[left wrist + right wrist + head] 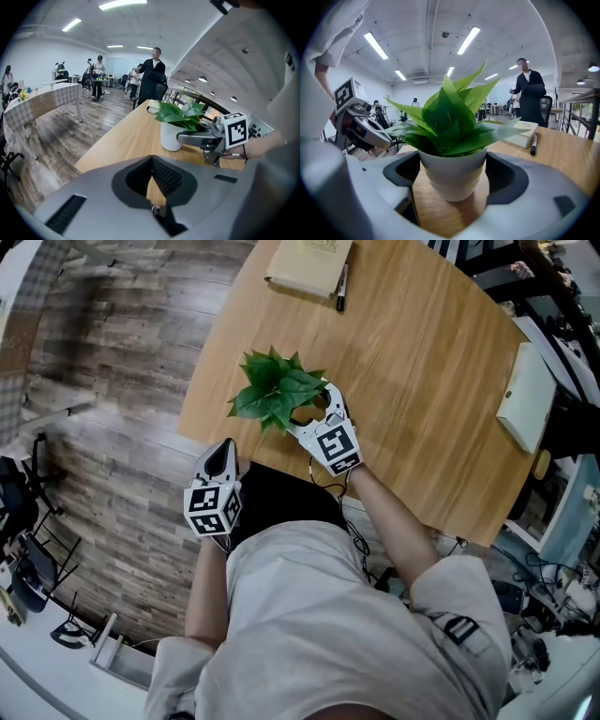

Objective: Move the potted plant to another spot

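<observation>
A potted plant (274, 388), green leaves in a small white pot (452, 176), stands on the wooden table (422, 381) near its front left edge. My right gripper (315, 409) reaches in from the near side with its jaws set wide, one on each side of the pot. Both dark pads (405, 171) meet the pot's rim, and the pot's base rests on the wood. In the left gripper view the same pot (170, 136) shows with the right gripper (194, 137) beside it. My left gripper (223, 454) hangs off the table's edge, jaws together and nothing in them (152, 161).
A tan book (309, 266) with a black pen (340, 289) lies at the table's far side. A white flat object (527, 397) sits at the right edge. Beyond the table stand a person (152, 77) and a checked-cloth table (47, 98). Cables and clutter fill the floor at the right.
</observation>
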